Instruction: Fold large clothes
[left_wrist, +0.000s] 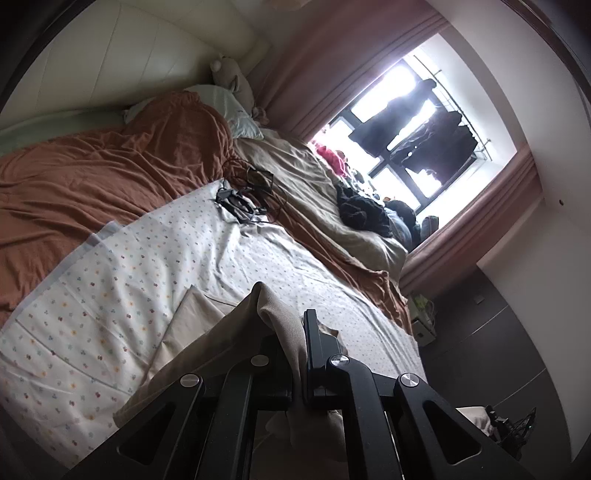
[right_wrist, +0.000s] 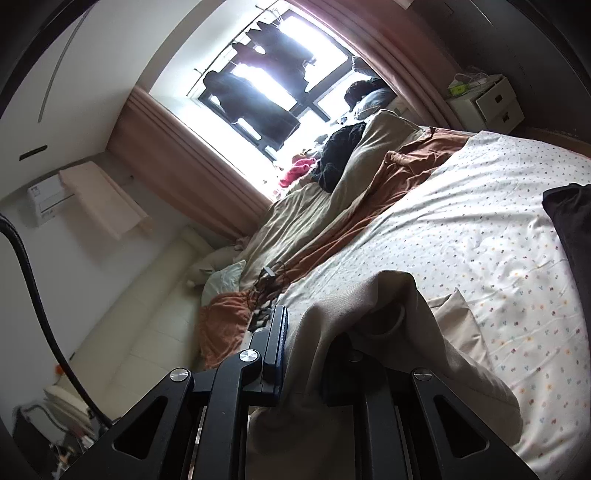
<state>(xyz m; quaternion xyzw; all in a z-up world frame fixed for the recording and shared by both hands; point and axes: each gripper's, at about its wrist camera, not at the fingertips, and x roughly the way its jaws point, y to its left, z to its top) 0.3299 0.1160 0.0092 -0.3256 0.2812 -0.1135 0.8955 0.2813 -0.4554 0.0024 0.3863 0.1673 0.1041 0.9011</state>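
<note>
A beige garment (left_wrist: 207, 343) hangs from both grippers above the bed's flower-print sheet (left_wrist: 122, 280). My left gripper (left_wrist: 286, 325) is shut on a bunched fold of the garment, which drapes over its left finger and down to the sheet. In the right wrist view my right gripper (right_wrist: 314, 332) is shut on the same beige garment (right_wrist: 369, 314), which covers its right finger and falls to the right onto the sheet (right_wrist: 480, 229). Both views are strongly tilted.
An orange-brown blanket (left_wrist: 92, 177) and a tan duvet (left_wrist: 306, 184) lie beyond the sheet. Black cables and a small device (left_wrist: 243, 199) sit on the sheet's far edge. Dark clothes (left_wrist: 365, 212) lie piled by the window. A white drawer unit (right_wrist: 491, 99) stands by the bed.
</note>
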